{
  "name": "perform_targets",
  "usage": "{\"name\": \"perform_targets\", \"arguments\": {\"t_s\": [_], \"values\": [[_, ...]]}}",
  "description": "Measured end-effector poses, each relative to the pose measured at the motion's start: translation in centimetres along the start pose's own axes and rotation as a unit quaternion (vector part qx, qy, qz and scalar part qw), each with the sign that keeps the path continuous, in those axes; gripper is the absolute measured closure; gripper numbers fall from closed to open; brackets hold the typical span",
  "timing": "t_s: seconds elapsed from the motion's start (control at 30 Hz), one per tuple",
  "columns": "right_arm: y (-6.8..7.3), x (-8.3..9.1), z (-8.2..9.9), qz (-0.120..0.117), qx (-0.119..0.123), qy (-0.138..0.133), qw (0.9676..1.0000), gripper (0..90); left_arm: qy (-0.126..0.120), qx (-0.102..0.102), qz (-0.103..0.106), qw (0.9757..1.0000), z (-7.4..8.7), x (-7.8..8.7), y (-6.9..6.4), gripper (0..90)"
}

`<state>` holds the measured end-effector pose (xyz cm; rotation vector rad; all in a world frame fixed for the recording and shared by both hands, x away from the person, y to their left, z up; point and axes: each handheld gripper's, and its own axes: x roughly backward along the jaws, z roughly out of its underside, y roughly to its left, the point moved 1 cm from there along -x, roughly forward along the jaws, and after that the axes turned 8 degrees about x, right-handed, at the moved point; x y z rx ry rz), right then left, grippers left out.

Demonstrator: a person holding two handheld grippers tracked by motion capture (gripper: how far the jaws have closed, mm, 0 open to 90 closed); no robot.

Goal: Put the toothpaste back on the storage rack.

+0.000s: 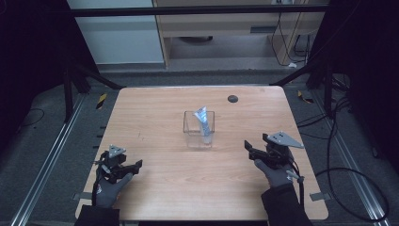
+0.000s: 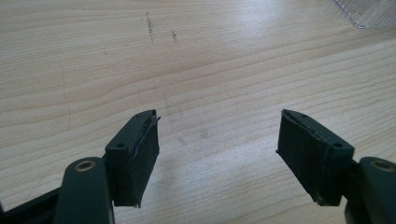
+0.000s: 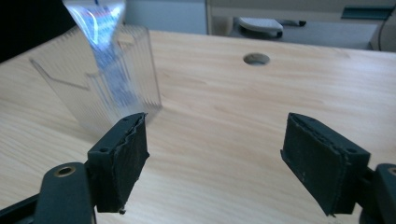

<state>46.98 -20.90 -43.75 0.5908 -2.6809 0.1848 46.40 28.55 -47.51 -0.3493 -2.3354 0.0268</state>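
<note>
Toothpaste tube (image 1: 203, 121) stands upright in clear box (image 1: 188, 133), ahead-left of nearer right tool (image 1: 251, 149); both tools wide open, empty.

You see a dim, dark-edged high view; glare whitens the table (image 2: 243, 28) and the clear container (image 3: 98, 88) blurs.

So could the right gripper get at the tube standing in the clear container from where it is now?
Probably yes. The right gripper is open with nothing between its jaws, and only bare table lies between it and the clear container. The tube leans with its top above the rim, so it looks graspable from above.
</note>
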Motion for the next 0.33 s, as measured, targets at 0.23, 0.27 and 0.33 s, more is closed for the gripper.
{"name": "perform_targets", "arguments": {"t_s": [0.23,0.27,0.33], "values": [[-1.6,0.9,2.1,0.014,-0.008,0.026,0.9995,20.6,-0.002,0.002,0.0,1.0,0.1,0.1,0.1,28.7],[-1.8,1.1,2.4,0.015,-0.008,0.028,0.9995,20.5,-0.002,0.001,-0.001,1.0,0.1,0.1,0.2,28.7],[-2.2,1.5,2.8,0.019,-0.009,0.032,0.9993,20.3,-0.003,0.002,-0.001,1.0,0.1,0.1,0.2,28.9]]}}
